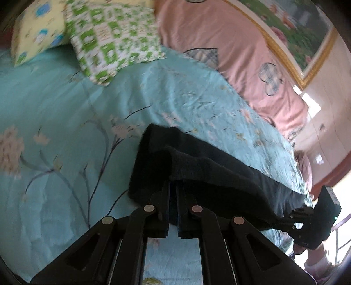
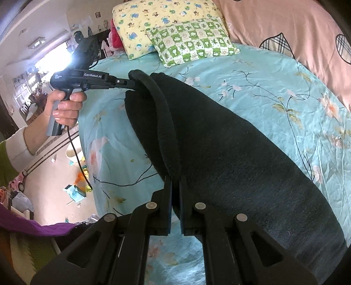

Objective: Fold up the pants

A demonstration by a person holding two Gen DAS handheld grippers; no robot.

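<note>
Dark, fuzzy pants [image 2: 230, 142] lie stretched along a turquoise flowered bedsheet [image 2: 274, 87]. Their thick hem edge [image 2: 166, 122] is lifted off the bed between both grippers. My right gripper [image 2: 175, 182] is shut on the near end of that edge. The left gripper [image 2: 131, 84], held by a hand [image 2: 65, 107], is clamped on the far end. In the left wrist view my left gripper [image 1: 173, 186] is shut on a fold of the pants [image 1: 197, 166], and the right gripper [image 1: 287, 221] pinches the cloth at lower right.
Two pillows, one yellow [image 2: 153, 19] and one green-checked [image 2: 193, 41], rest at the head of the bed. A pink quilt [image 2: 285, 28] runs along the far side. The bed's left edge drops to a floor with scattered items [image 2: 74, 188].
</note>
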